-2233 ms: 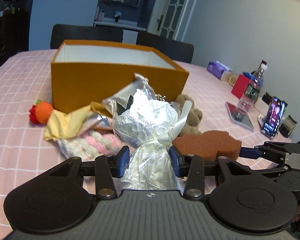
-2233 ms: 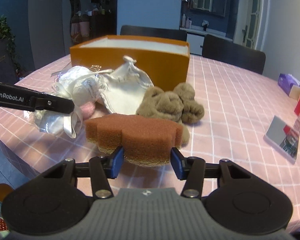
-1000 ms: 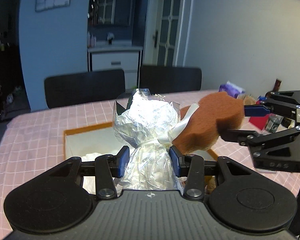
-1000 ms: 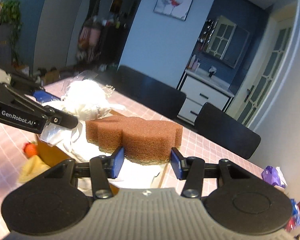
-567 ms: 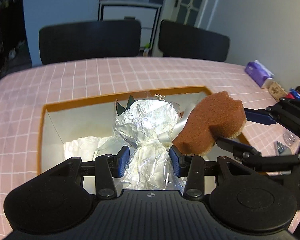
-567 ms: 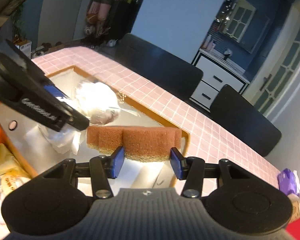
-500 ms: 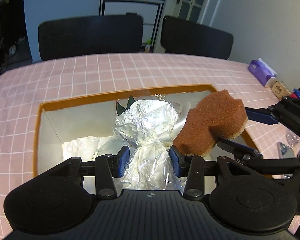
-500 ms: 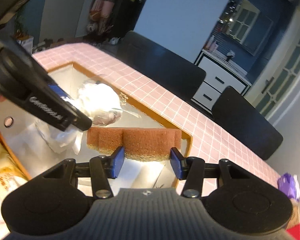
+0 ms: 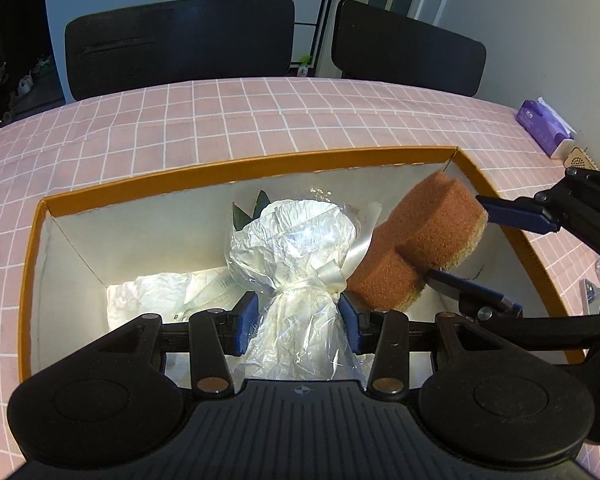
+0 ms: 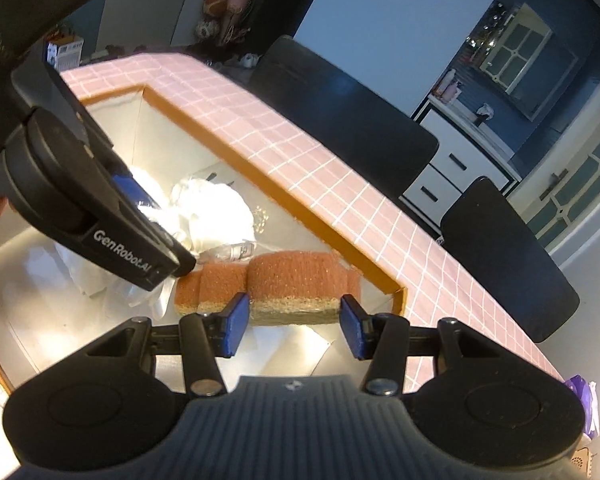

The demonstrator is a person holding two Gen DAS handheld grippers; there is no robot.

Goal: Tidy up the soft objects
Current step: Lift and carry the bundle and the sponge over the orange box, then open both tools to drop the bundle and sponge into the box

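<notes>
I have both things over the orange box [image 9: 236, 168] now. A moment ago they were still out in front of it, low by the table, and then I lifted them up high. Now both hands have come down, and I look right into the box from above.

My left gripper [image 9: 298, 322] is clenched on the neck of the wrapped bundle [image 9: 296, 248], the crinkly clear one with the white ribbon. Its blue pads press on the wrap from both sides. The top of the bundle hangs inside the box walls. I cannot tell if it touches the bottom yet.

My right gripper [image 10: 292, 326] is grasping the brown sponge [image 10: 288, 284]. The pads hold it at its two ends, just as they did before. In the left view the sponge [image 9: 424, 248] sits just beside the bundle, near the right-hand corner of the box, and the two look like they touch.

There is already some white crumpled paper [image 9: 156, 292] lying on the floor of the box, on the left side.

What does this mean? I think the carrying part is nearly done. Both soft things are where they should go, and the next job is to let go of them. More soft things were on the table earlier, so I think the tidy-up is not finished. The pink checked tablecloth [image 9: 220, 120] is all around the box.
</notes>
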